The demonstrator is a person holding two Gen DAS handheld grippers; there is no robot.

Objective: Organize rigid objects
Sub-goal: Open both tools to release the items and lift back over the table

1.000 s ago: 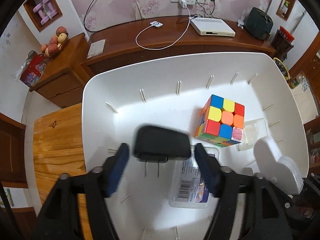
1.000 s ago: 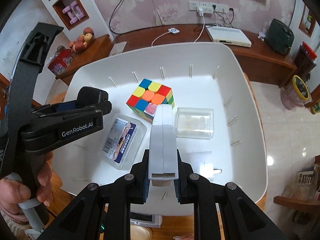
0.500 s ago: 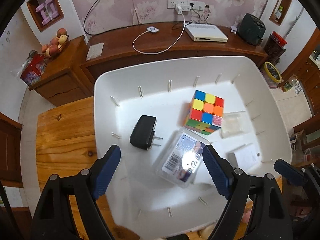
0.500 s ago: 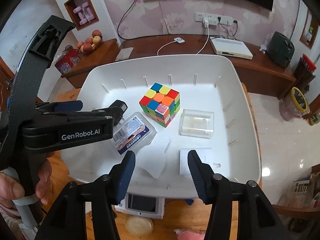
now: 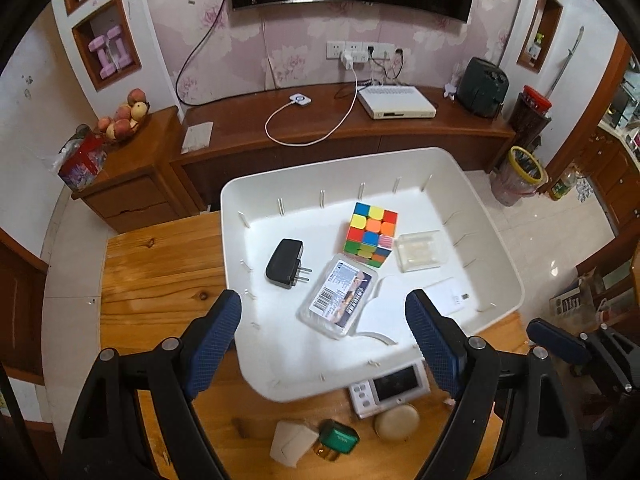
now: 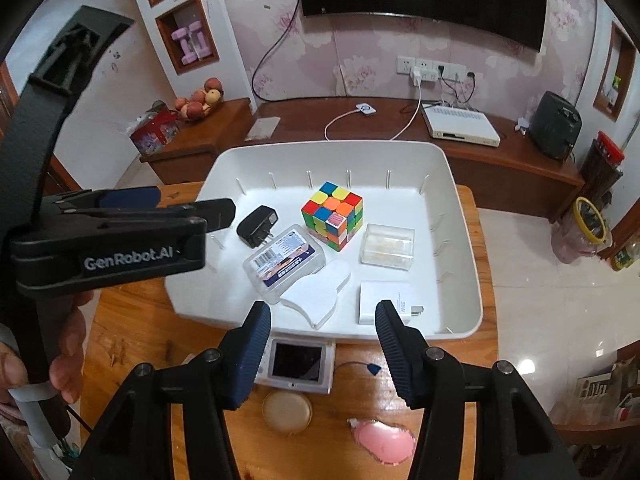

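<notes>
A white bin (image 5: 496, 236) (image 6: 460, 216) on the wooden table holds a colourful cube (image 5: 370, 234) (image 6: 332, 216), a black plug adapter (image 5: 285, 263) (image 6: 256, 226), a clear labelled box (image 5: 340, 300) (image 6: 284, 264), a small clear box (image 5: 418, 250) (image 6: 387, 246), a white curved piece (image 6: 316, 294) (image 5: 378, 312) and a white charger (image 6: 386, 302) (image 5: 448, 300). My left gripper (image 5: 324, 340) is open and empty above the bin's near edge. My right gripper (image 6: 322, 346) is open and empty at the bin's front edge.
On the table in front of the bin lie a white device with a screen (image 6: 300, 362) (image 5: 390, 388), a beige round case (image 6: 286, 410), a pink item (image 6: 382, 440), a green case (image 5: 338, 442) and a white card box (image 5: 292, 448). The left gripper's body (image 6: 108, 244) stands left of the bin.
Both grippers have opened, let go of the black adapter and the white curved piece, which now lie in the bin, and pulled back and up from it.
</notes>
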